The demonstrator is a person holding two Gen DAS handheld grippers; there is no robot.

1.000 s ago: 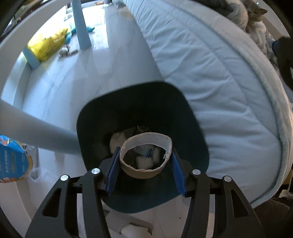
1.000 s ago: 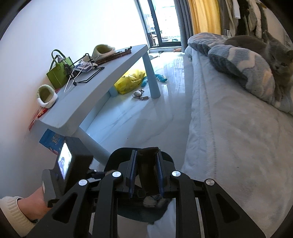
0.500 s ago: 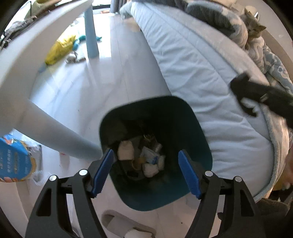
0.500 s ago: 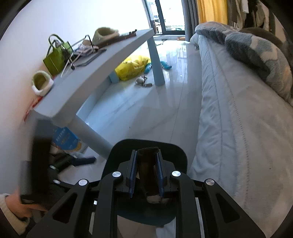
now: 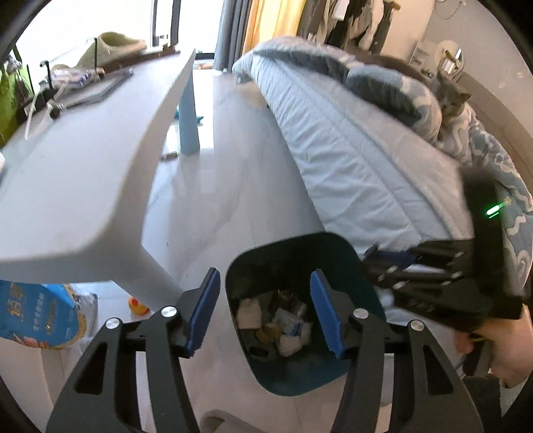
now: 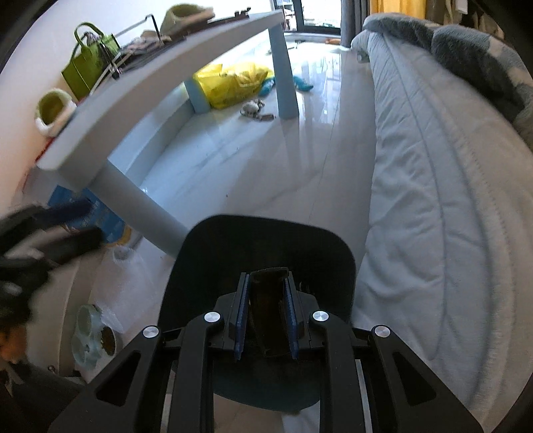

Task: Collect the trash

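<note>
- Above the trash bin [image 5: 301, 253]: left gripper [image 5: 265, 309] now spread wide and empty; the paper cup held a second ago lies among the trash [image 5: 283, 324].
- Right gripper [image 6: 265, 313] clamps the bin's rim [image 6: 269, 273].
- Deposit complete; fetch further trash.

A glossy pale floor [image 6: 266, 160] runs between a light blue desk [image 6: 160, 83] and a bed [image 6: 433, 186] covered by a pale blue quilt. Beyond the desk's far leg, daylight comes through a glass door [image 6: 313, 13] with yellow curtains [image 5: 266, 23] beside it. The wall [image 6: 30, 40] behind the desk is white.
</note>
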